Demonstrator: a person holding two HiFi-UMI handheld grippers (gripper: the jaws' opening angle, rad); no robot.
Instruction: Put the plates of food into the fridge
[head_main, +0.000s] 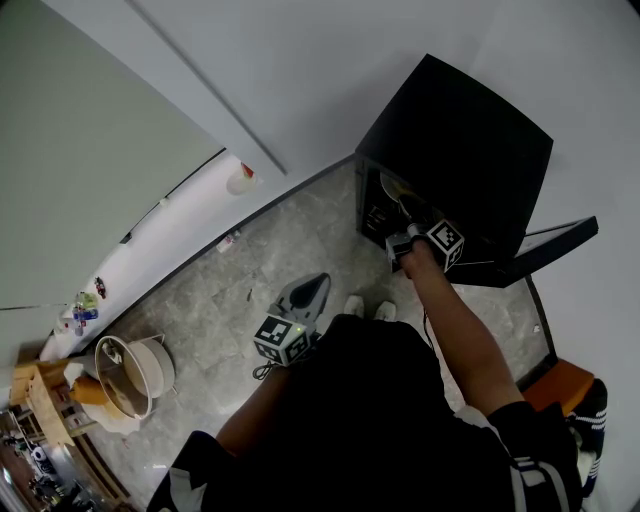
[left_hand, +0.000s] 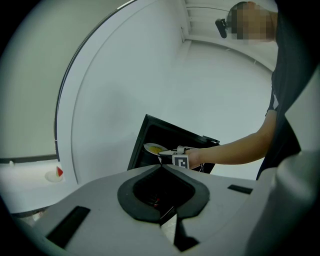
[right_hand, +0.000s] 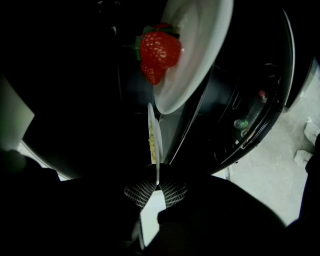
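- The right gripper (right_hand: 156, 186) is clamped on the rim of a plate (right_hand: 155, 134) of yellowish food, inside the open fridge (head_main: 470, 140), near a strawberry plate (right_hand: 200, 50).
- That arm reaches forward.
- The left gripper (left_hand: 161, 167) seems closed and empty, held low.

Black short-sleeved shirt (head_main: 370, 420), white stripes (head_main: 522, 470) on sleeves; white shoes (head_main: 354, 304). Pale grey left gripper (head_main: 318, 284) and right gripper (head_main: 404, 228), each with a black-and-white marker cube (head_main: 283, 338).
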